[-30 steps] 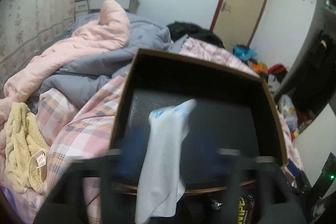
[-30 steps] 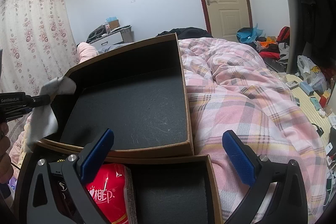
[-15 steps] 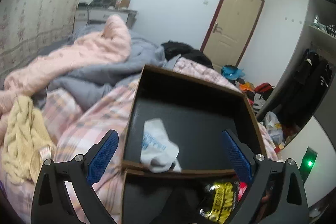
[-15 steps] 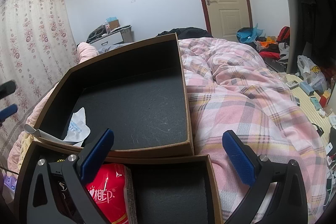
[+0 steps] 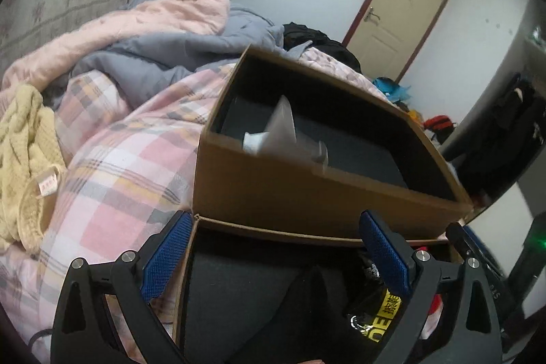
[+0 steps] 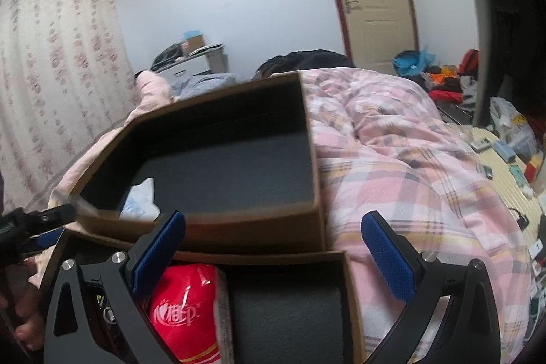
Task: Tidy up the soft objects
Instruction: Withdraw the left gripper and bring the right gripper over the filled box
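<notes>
Now the white sock (image 5: pixel 283 133) lay inside the far brown box (image 5: pixel 307 193), at its near-left corner, partly propped vs the wall. Left gripper (image 5: pixel 273 248) hung w/ fingers wide, nothing btw them, over the near box (image 5: pixel 273 232). Right gripper (image 6: pixel 273 248) was also spread wide & empty, above a red tissue pack (image 6: pixel 186 306) in that near box. Both boxes sat on the pink plaid bedding (image 6: pixel 409 179); a yellow knit (image 5: pixel 24 159) lay off to the left.

Pink plaid quilt (image 5: pixel 129 159); brown box (image 5: pixel 307 193), black lining; white-blue sock (image 6: pixel 141 200); red packet (image 6: pixel 184 312); blue-padded tongs (image 6: pixel 273 248).
</notes>
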`<state>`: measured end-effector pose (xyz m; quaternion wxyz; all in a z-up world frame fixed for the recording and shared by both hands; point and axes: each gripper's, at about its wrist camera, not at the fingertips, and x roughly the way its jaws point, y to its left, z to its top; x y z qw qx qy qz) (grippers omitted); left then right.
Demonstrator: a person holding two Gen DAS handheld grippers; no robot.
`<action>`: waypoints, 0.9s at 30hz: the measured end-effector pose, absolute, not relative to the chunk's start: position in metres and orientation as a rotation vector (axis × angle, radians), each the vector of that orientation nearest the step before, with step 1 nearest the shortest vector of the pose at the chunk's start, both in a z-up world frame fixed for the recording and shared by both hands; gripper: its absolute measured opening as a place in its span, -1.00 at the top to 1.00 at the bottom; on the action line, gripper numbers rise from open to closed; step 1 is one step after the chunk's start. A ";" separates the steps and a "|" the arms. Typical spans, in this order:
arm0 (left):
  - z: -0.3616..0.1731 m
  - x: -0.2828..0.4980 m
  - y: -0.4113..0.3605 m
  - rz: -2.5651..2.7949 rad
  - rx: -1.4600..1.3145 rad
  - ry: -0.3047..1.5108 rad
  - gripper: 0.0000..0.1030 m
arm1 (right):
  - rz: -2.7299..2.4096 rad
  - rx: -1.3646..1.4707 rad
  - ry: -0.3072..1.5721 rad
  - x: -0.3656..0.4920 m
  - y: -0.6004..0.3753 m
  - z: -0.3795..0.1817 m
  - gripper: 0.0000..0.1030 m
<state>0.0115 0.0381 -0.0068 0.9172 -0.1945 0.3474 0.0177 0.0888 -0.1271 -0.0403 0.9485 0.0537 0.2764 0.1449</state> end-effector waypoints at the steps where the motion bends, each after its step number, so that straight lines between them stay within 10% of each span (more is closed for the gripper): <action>1: -0.005 0.010 0.037 0.037 -0.391 0.702 -0.88 | 0.302 0.090 0.557 0.088 -0.124 -0.040 -0.98; 27: -0.002 0.000 0.041 0.019 -0.394 0.632 -0.89 | 0.457 0.175 0.507 0.063 -0.165 0.011 -0.99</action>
